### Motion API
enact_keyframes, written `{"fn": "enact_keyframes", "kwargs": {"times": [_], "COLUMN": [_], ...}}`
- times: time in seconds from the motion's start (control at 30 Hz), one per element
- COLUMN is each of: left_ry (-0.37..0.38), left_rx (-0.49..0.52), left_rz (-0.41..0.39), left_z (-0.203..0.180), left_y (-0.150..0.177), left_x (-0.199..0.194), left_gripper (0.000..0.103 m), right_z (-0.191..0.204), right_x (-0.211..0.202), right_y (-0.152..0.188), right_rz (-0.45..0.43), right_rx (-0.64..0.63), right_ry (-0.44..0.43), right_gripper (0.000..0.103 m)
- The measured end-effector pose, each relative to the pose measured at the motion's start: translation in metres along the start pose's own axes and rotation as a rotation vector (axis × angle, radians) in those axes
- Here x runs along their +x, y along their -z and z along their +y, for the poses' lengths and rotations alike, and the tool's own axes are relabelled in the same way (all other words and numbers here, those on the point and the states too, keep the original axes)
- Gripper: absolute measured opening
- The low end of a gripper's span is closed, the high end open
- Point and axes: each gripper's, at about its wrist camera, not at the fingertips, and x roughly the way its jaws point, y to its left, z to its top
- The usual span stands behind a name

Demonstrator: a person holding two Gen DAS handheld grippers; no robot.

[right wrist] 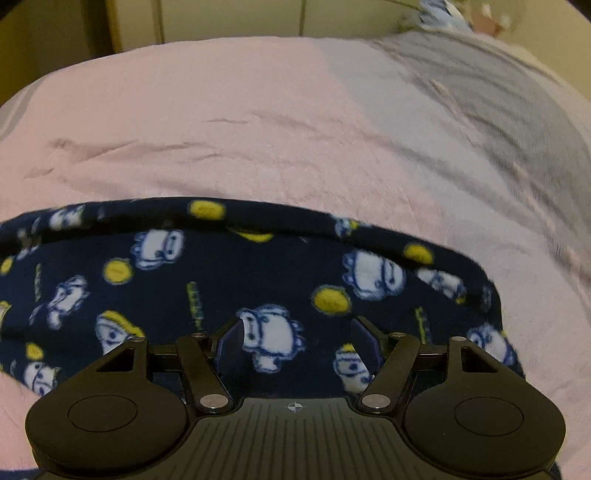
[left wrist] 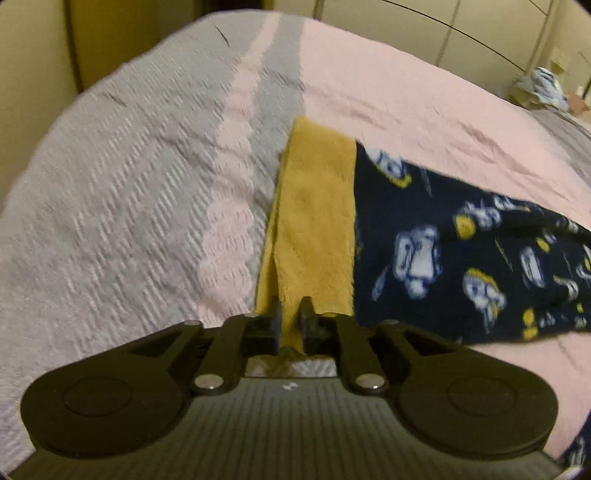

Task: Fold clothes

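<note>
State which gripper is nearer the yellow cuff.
Left. The left gripper is clamped on the yellow cuff; the right gripper hovers open over the navy printed fabric.

Fuzzy fleece garment; ribbed woven bedspread; matt plastic left claw.

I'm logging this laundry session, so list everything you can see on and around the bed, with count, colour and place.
Navy fleece garment with white cartoon figures and yellow dots: one, lying on the pink part of the bed cover.
Mustard-yellow fleece cuff band: one, at the navy garment's end, pinched near its edge.
Textured bed cover: one, pink and grey.
Pale cupboard doors: cream, behind the bed.
Bundle of light blue and white things: far off beyond the bed, too blurred to name.
Left gripper: black, shut on the yellow cuff.
Right gripper: black, open above the navy garment.
</note>
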Motion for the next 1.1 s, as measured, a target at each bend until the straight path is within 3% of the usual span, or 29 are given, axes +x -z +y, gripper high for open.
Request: {"fn": "enact_keyframes", "kwargs": {"times": [0.1,0.2,0.27,0.33,0.47,0.6,0.7,0.9,0.97,1.03,1.07,1.1], "left_ry": [-0.059,-0.001,0.03,-0.01,0.015,0.059,0.114,0.167,0.174,0.191,0.195,0.185], "left_rx": [0.014,0.036,0.097,0.201,0.265,0.365,0.489,0.717,0.746,0.759,0.766,0.778], "left_rz": [-0.091,-0.152,-0.078,0.01,-0.043,-0.097,-0.056,0.043,0.067,0.062,0.049,0.028], "left_z": [-0.014,-0.033,-0.049,-0.067,-0.096,-0.129,-0.161,-0.2,-0.2,-0.201,-0.202,-0.203], "left_y": [-0.018,-0.03,-0.034,-0.034,-0.055,-0.093,-0.11,-0.11,-0.104,-0.1,-0.099,-0.099], "left_x": [-0.017,-0.023,-0.006,0.016,0.022,0.043,0.076,0.125,0.135,0.138,0.139,0.139], "left_gripper": [0.011,0.013,0.019,0.019,0.021,0.027,0.031,0.033,0.026,0.003,0.002,0.002], "right_z": [0.012,0.027,0.039,0.046,0.04,0.038,0.05,0.08,0.089,0.096,0.098,0.098], "right_x": [-0.006,-0.003,0.006,0.018,0.019,0.029,0.046,0.087,0.101,0.115,0.12,0.126], "right_y": [0.001,0.005,0.009,0.013,-0.002,-0.045,-0.078,-0.112,-0.113,-0.109,-0.106,-0.106], "right_rz": [-0.03,-0.024,0.016,0.077,0.019,-0.094,-0.151,-0.114,-0.063,-0.017,-0.007,-0.004], "right_rx": [-0.029,-0.057,-0.087,-0.121,-0.147,-0.181,-0.235,-0.308,-0.332,-0.352,-0.357,-0.344], "right_ry": [-0.039,-0.094,-0.115,-0.088,-0.126,-0.197,-0.274,-0.483,-0.542,-0.553,-0.556,-0.57], "right_gripper": [0.068,0.068,0.068,0.068,0.068,0.067,0.067,0.067,0.067,0.066,0.038,0.001]}}
